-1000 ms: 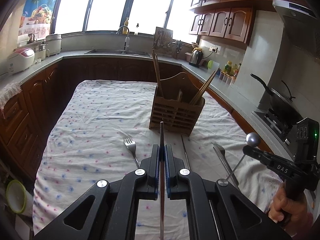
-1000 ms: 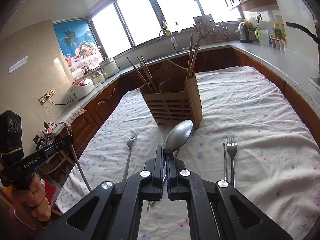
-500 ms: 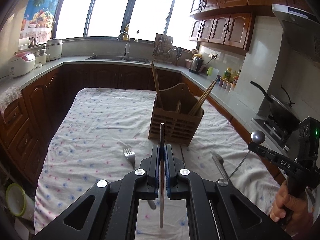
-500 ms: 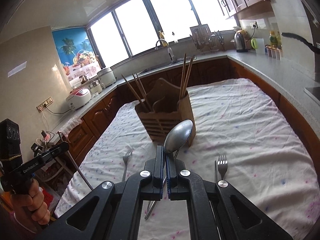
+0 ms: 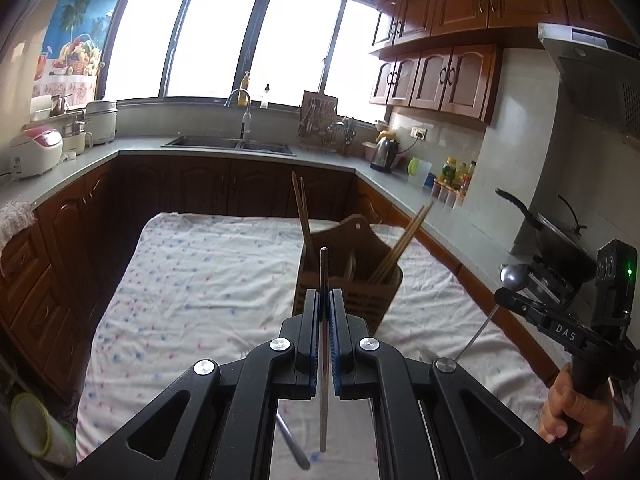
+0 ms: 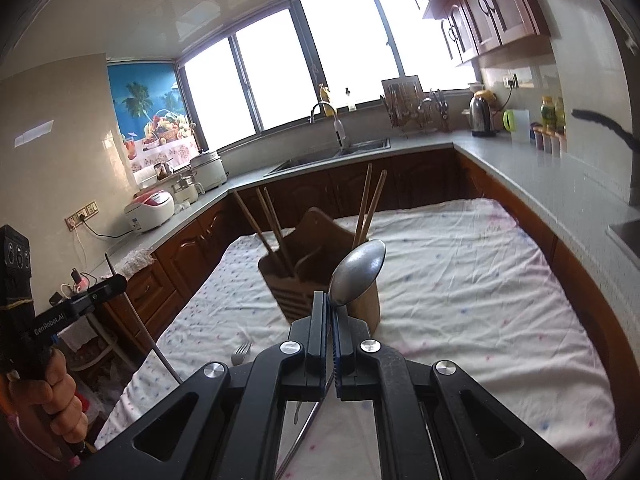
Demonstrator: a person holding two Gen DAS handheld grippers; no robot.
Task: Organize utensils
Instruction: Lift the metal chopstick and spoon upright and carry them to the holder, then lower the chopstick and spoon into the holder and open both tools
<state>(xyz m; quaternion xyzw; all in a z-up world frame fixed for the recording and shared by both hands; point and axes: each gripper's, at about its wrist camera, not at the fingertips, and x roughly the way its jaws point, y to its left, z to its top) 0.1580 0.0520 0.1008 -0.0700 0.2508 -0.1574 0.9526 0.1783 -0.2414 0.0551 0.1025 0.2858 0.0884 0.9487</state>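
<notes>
A wooden utensil holder [image 5: 348,284] [image 6: 316,280] with several chopsticks [image 5: 302,208] stands mid-table on the dotted cloth [image 5: 208,280]. My left gripper [image 5: 325,300] is shut on a thin metal chopstick [image 5: 324,268], held upright, raised above the table short of the holder. My right gripper [image 6: 331,312] is shut on a metal spoon [image 6: 358,272], bowl up, raised in front of the holder. The right gripper and spoon also show in the left wrist view [image 5: 516,280]. A fork [image 6: 240,354] lies on the cloth at the left.
Counters ring the table: sink [image 5: 230,144] at the back, rice cooker [image 5: 36,152] left, kettle [image 5: 386,152] and wok on a stove [image 5: 560,236] right. Another utensil handle [image 5: 294,444] lies on the cloth under my left gripper.
Both grippers have risen with their utensils and tilted up. The holder now sits lower and nearer the fingertips in both views; the forks on the cloth have slid mostly out of sight.
</notes>
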